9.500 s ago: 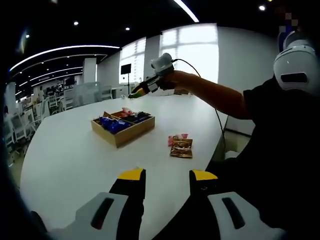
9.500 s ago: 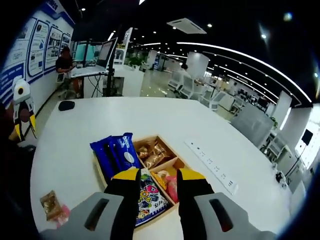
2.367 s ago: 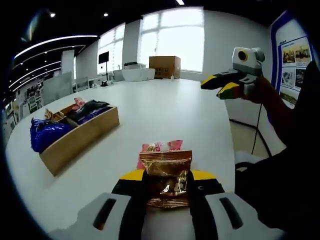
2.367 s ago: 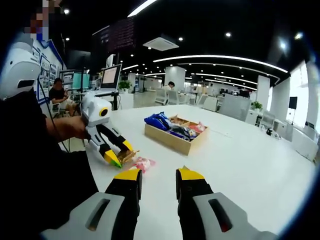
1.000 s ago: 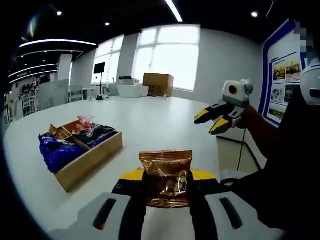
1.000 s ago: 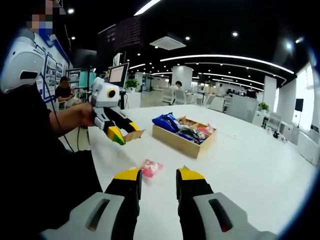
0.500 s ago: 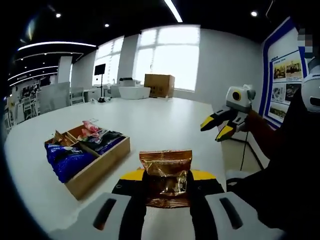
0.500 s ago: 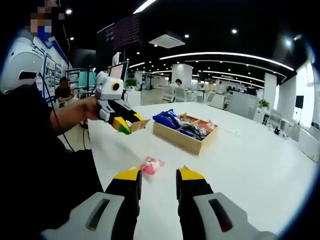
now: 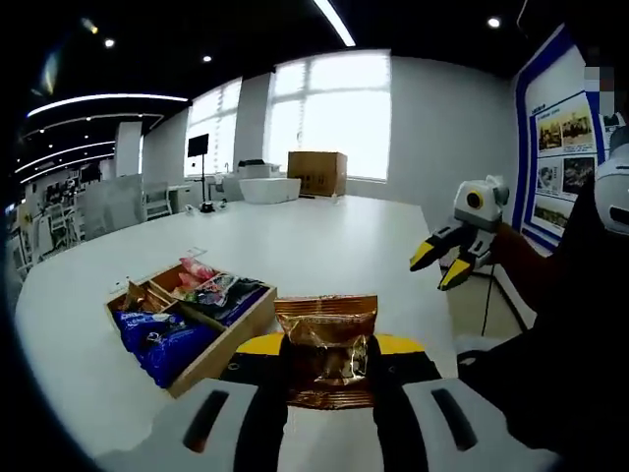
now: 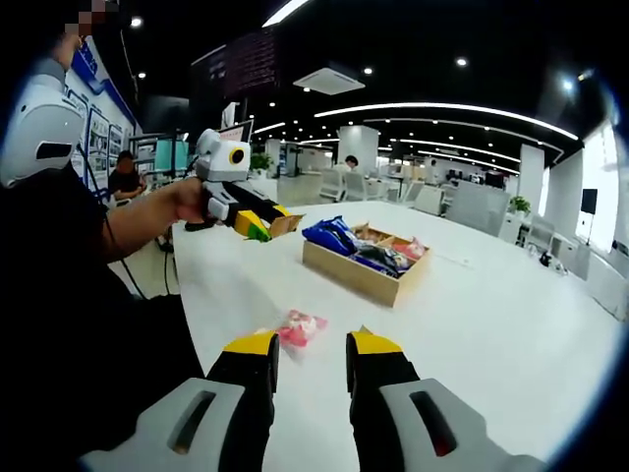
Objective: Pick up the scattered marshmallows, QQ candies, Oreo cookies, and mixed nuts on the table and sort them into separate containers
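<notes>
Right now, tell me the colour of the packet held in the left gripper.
Shiny golden-brown packet, clamped in the left gripper; clearest in the left gripper view.

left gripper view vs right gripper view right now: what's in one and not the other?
Left gripper view alone: a close look at the brown snack packet clamped in the left gripper, windows and a cardboard box behind.

Right gripper view alone: the pink packet lying on the table just ahead of the open right gripper, and a seated person at a desk.

Shared: the wooden tray with blue packets, and each view catches the other gripper.
</notes>
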`<act>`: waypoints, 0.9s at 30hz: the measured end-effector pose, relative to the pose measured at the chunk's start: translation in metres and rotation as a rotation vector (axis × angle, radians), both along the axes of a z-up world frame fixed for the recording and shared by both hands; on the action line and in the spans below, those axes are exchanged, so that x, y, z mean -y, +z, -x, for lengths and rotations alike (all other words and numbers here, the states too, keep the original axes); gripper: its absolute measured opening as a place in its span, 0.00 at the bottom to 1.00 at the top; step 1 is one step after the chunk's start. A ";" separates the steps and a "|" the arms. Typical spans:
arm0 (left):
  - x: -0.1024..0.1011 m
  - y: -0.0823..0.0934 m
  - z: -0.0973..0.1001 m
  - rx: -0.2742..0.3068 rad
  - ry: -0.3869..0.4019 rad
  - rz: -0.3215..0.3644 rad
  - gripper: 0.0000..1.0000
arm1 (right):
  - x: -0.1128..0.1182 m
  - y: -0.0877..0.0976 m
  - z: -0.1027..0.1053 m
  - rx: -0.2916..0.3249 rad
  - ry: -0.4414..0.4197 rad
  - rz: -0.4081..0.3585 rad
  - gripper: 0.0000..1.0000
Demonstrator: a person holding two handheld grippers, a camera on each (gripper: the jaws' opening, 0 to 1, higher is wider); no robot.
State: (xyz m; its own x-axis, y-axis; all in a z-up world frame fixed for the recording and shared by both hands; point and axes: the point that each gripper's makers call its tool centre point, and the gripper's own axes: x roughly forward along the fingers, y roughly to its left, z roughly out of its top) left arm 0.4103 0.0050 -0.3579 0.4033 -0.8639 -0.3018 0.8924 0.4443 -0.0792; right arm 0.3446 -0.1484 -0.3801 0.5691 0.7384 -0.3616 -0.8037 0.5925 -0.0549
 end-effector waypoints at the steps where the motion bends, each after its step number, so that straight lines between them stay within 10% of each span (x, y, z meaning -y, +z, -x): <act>1: 0.000 0.001 -0.002 0.001 0.001 0.000 0.36 | 0.000 0.000 0.000 -0.001 -0.001 0.001 0.24; 27: -0.007 0.016 -0.036 0.028 0.038 -0.024 0.36 | 0.008 0.000 -0.002 0.002 -0.015 -0.010 0.24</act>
